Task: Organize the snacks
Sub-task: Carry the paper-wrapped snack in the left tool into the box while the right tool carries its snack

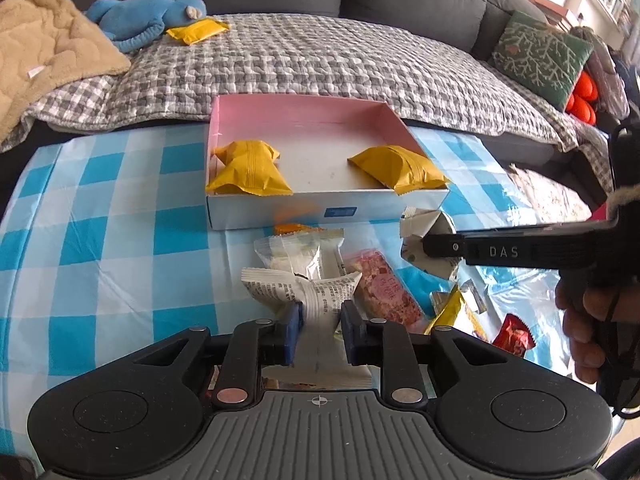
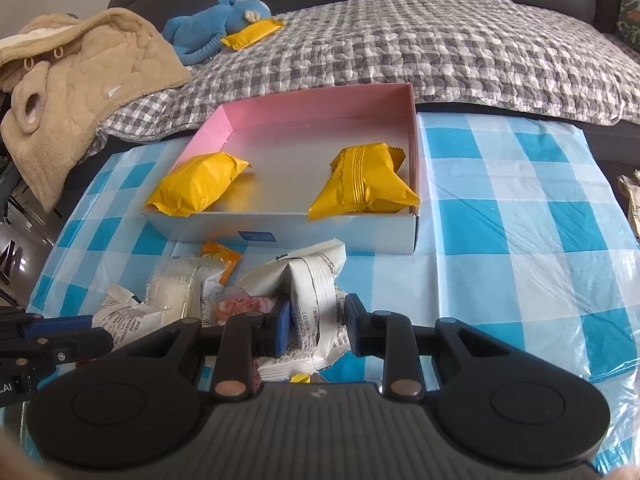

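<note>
a: how far along is the snack sorting?

b: early, i'd say. the box (image 1: 280, 210) sits at the far side of the checked tablecloth (image 1: 120, 220), and it holds only two yellow packets (image 1: 250, 168), one at its left end and one at its right. most of its floor is bare.

a: and what's left outside?

b: a loose pile just near of the box: a clear-wrapped white snack (image 1: 298, 254), a pink bar (image 1: 384, 288), a small orange packet (image 2: 222, 258) touching the box's near wall, a red wrapper (image 1: 514, 336) and some yellowish ones to the right. one more yellow packet (image 1: 198, 30) lies far off on the couch by the blue plush toy (image 1: 148, 16).

a: what are the grippers doing?

b: the left gripper (image 1: 318, 318) has its blue pads closed in on a white printed packet (image 1: 308, 292), pinching its middle. the right gripper (image 2: 316, 320) straddles another white packet (image 2: 308, 280); its left pad touches the wrap, but the right pad seems to stand a little off, so i can't tell whether it truly grips.

a: so both white packets go to the box?

b: that's my guess; neither is over it yet, and the rest of the pile waits.
</note>
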A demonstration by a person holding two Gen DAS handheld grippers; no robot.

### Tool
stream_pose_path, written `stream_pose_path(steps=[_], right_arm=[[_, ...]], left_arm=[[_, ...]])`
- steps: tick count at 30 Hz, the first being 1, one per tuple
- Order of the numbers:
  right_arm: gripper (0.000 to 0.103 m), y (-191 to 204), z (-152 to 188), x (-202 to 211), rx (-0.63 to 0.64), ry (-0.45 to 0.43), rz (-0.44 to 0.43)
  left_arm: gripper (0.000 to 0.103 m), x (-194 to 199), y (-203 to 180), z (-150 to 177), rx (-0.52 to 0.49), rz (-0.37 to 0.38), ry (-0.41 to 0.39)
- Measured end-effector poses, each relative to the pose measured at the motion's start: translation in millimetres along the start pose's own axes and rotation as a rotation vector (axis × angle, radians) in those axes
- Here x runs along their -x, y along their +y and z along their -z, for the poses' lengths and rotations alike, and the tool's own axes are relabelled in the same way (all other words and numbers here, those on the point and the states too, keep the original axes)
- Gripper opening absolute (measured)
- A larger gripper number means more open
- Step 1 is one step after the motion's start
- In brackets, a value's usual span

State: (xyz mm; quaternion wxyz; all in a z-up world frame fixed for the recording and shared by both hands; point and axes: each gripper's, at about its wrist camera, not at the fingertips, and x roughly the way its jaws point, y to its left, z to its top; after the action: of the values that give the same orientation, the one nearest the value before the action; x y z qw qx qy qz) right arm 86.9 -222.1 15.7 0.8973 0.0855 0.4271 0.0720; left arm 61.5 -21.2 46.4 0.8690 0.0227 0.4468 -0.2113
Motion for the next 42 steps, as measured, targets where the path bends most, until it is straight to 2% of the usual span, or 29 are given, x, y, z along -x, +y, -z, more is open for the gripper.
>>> stream_pose_path(steps=[4,8,10,12,15,20,25,33,42], right_arm=[[0.025,3.1,0.5,-1.1,0.005,-0.001,-0.001],[0.025,3.4,0.6,-1.0,0.009,-0.002,-0.007],[0.025,2.1,0.8,-0.5,0.006,0.000,-0.009],[0.025,0.1,0.7,2.2,0.001,-0.007,-0.015],[0.025,-1.4,0.3,7.2,-0.016,-0.024,-0.025],[0.025,-0.3,-0.7,12.1,-0.026,-0.041,-0.036],[0.025,-1.4,-3.6,16.3,-0.045,-0.061,-0.042],[0.025,-7.4,-14.3,20.7,-0.100,-0.112,-0.076],[0.025,-15.0,-31.9,15.0,-0.166,-0.168,-0.124]], left_arm=[[0.037,-15.4,-5.8,7.4,-0.042,-0.065,0.055],[0.040,-29.4,-3.6,12.3,-0.055,-0.108,0.083],[0.039,-30.7,-1.4,12.3,-0.048,-0.117,0.089],[0.032,-26.9,1.7,10.1,-0.024,-0.121,0.087],[0.028,-15.5,8.5,4.0,0.024,-0.100,0.058],[0.028,-0.7,18.9,-6.1,0.086,-0.058,0.007],[0.028,5.2,29.6,-16.1,0.130,-0.058,-0.046],[0.028,-1.3,35.4,-43.4,0.147,-0.050,-0.121],[0.028,-39.1,26.5,-80.1,0.130,-0.021,-0.125]])
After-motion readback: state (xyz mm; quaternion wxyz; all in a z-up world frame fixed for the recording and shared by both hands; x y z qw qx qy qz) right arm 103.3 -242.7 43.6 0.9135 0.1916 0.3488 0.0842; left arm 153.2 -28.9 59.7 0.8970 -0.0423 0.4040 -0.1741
